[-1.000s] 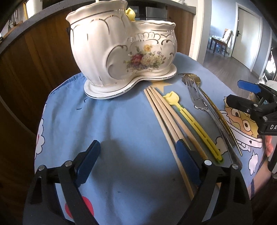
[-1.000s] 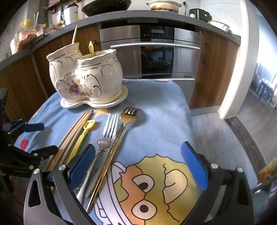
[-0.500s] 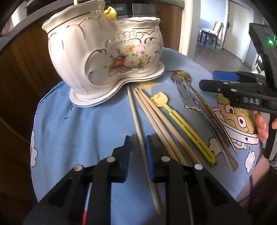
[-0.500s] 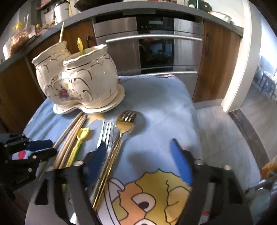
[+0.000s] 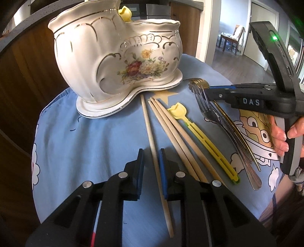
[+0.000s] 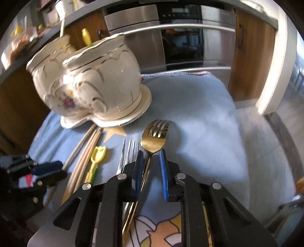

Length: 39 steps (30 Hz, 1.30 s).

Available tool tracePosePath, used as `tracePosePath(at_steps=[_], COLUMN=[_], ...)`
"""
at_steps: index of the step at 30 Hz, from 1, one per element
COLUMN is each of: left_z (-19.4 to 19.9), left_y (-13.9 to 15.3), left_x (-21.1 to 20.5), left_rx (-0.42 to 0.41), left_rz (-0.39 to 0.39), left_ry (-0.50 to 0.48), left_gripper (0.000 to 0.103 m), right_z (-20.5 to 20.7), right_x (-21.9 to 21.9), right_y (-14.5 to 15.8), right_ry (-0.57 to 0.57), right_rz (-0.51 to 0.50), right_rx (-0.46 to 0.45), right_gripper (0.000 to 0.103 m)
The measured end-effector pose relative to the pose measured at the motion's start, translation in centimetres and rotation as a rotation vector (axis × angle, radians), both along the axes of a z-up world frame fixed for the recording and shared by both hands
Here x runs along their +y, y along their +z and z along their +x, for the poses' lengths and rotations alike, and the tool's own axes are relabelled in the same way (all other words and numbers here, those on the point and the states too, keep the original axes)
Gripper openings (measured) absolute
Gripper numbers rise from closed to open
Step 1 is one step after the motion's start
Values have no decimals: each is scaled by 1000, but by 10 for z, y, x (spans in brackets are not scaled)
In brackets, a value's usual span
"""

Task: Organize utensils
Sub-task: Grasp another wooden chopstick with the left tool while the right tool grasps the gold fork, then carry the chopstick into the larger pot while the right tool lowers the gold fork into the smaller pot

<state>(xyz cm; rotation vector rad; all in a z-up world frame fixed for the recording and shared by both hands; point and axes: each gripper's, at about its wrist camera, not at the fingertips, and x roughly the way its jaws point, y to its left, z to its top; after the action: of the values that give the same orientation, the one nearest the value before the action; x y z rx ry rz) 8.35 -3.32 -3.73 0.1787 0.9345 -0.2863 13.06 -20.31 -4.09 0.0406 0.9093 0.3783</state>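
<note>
A white floral ceramic holder (image 5: 117,62) with two cups stands on a blue cloth (image 5: 85,136); it also shows in the right wrist view (image 6: 91,89). Before it lie wooden chopsticks (image 5: 178,140), a yellow utensil (image 5: 201,140), a silver fork (image 5: 224,129) and a gold fork (image 6: 154,137). My left gripper (image 5: 151,157) is nearly shut around one separate chopstick (image 5: 150,133), with a small gap at the left pad. My right gripper (image 6: 151,161) is nearly shut around the gold fork's neck, with a gap at the right pad.
A yellow utensil (image 5: 124,12) and a stick (image 6: 62,26) stand in the holder. An oven (image 6: 182,38) and wooden cabinets (image 6: 252,55) are behind the table. The cloth's far edge drops off to the floor at right (image 6: 252,129).
Both grippers have gone from wide open to nearly shut. The left one has closed around a chopstick, shifted apart from the others. The right one moved forward over the gold fork.
</note>
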Motion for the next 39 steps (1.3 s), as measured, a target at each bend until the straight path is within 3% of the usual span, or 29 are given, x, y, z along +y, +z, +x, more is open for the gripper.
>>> tracePosePath(at_steps=[5, 18, 25, 39], left_z=[1, -2, -2, -16], left_y=[1, 1, 0, 21], left_x=[3, 2, 4, 9], left_rx=[9, 32, 28, -34], left_rz=[-6, 37, 16, 12], left_ry=[-10, -39, -41, -50], left_gripper=[7, 7, 6, 5], right_z=[-6, -13, -14, -56], right_x=[-3, -5, -2, -2], right_y=[2, 3, 5, 62], right_ry=[12, 17, 28, 43], right_rz=[27, -52, -55, -33], right_rx=[-16, -35, -57, -278], right_gripper=[6, 6, 4, 1])
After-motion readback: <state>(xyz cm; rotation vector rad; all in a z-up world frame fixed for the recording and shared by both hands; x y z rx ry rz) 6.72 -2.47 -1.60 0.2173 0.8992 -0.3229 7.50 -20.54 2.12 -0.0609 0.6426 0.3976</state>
